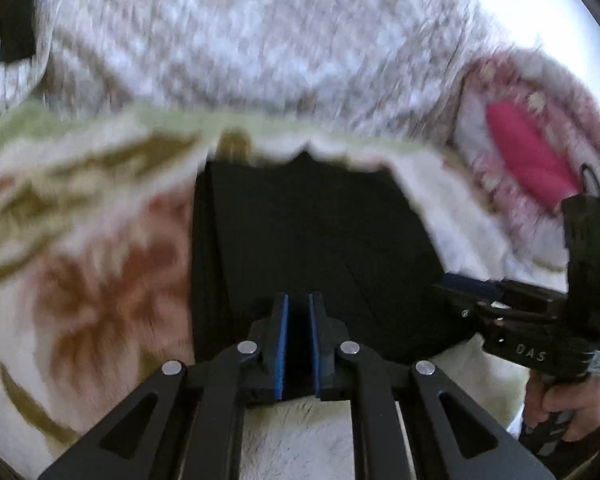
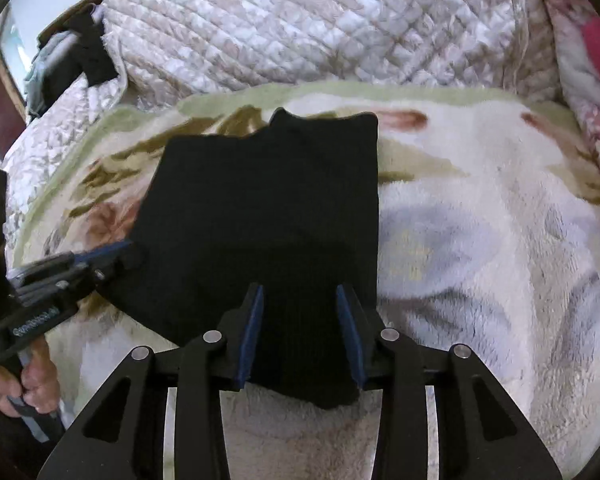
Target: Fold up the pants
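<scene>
The black pants (image 2: 268, 208) lie folded into a compact stack on a fluffy floral blanket (image 2: 480, 240); they also show in the left wrist view (image 1: 312, 240). My right gripper (image 2: 300, 296) is open, its blue pads either side of the pants' near corner, just above the cloth. My left gripper (image 1: 299, 300) has its pads close together, a narrow gap between them, over the near edge of the pants; nothing is clearly held. It also shows in the right wrist view (image 2: 120, 250) at the pants' left edge. The right gripper shows in the left wrist view (image 1: 456, 282) at the pants' right edge.
A quilted cream bedspread (image 2: 300, 20) lies beyond the blanket. A pink and white pillow (image 1: 528, 152) sits at the right. Dark clothes (image 2: 88, 56) are piled at the far left. The left wrist view is motion blurred.
</scene>
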`<state>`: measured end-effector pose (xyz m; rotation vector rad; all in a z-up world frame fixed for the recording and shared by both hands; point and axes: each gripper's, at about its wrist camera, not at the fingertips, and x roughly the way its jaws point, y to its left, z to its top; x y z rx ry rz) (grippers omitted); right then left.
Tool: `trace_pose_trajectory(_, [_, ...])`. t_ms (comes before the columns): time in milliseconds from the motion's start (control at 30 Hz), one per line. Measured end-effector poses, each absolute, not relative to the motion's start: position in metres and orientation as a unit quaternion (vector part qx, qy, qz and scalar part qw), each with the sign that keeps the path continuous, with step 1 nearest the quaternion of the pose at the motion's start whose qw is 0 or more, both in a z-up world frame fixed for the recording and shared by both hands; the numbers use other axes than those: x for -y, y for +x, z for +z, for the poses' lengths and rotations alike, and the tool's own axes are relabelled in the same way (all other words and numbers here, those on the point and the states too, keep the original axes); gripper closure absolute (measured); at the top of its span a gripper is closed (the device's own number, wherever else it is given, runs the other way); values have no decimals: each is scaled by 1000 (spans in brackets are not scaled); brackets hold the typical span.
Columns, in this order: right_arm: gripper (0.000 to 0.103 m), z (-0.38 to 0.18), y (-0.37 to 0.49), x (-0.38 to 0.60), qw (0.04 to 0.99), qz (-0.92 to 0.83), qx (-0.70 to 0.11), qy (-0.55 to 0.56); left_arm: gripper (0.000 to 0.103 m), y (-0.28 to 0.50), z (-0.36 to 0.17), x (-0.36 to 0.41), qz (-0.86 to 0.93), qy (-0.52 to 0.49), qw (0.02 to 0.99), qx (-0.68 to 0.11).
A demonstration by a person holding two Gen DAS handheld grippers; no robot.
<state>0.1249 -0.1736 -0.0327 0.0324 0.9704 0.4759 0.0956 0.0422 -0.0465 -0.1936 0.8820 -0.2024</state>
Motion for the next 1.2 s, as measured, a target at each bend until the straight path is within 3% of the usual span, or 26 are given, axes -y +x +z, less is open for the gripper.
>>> trace_pose_trajectory(100, [65,-21,117,174,858,225,-462,9,90,86,-34,-41,-82,-84,900,-421])
trace_pose_trajectory(233, [65,-10,91,172,865,234,-443,0,80,69,-18,-36,-66,-73,906,-411])
trace_pose_trajectory(500, [48,-19,52,170,866,225,-445,-26,78,38,-31,-32,-26,-55,903,-426])
trace_pose_trajectory(633, [48,-30,50,174,862,214,-459,-22,72,28,-45,-29,-21,-52,896,-440])
trace_pose_trajectory(1200, [47,-44,55,164,858,212,-466,-33,65,28,-60,-30,-17,-44,893,-448])
